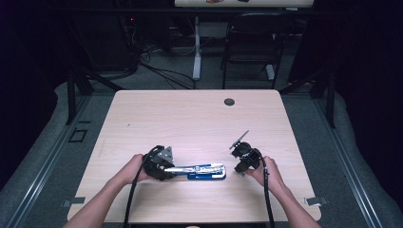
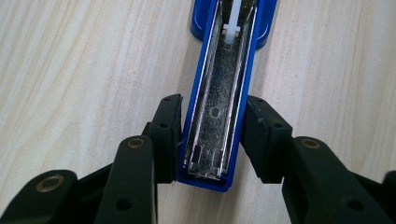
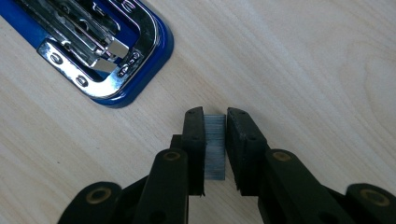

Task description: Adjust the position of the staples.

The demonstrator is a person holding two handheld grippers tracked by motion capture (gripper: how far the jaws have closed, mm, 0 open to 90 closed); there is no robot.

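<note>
Stapler (image 1: 202, 171), one, clamped in left gripper (image 2: 212, 140); one staple strip (image 3: 215, 147) in right gripper (image 3: 215, 122).

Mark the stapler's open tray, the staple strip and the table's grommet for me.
stapler tray (image 2: 219, 112), left gripper view, on the bare metal floor of the open channel.
staple strip (image 3: 215, 147), right gripper view, on its grey top face between the jaws.
grommet (image 1: 229, 101), high view, on the dark round cap in the tabletop.
</note>
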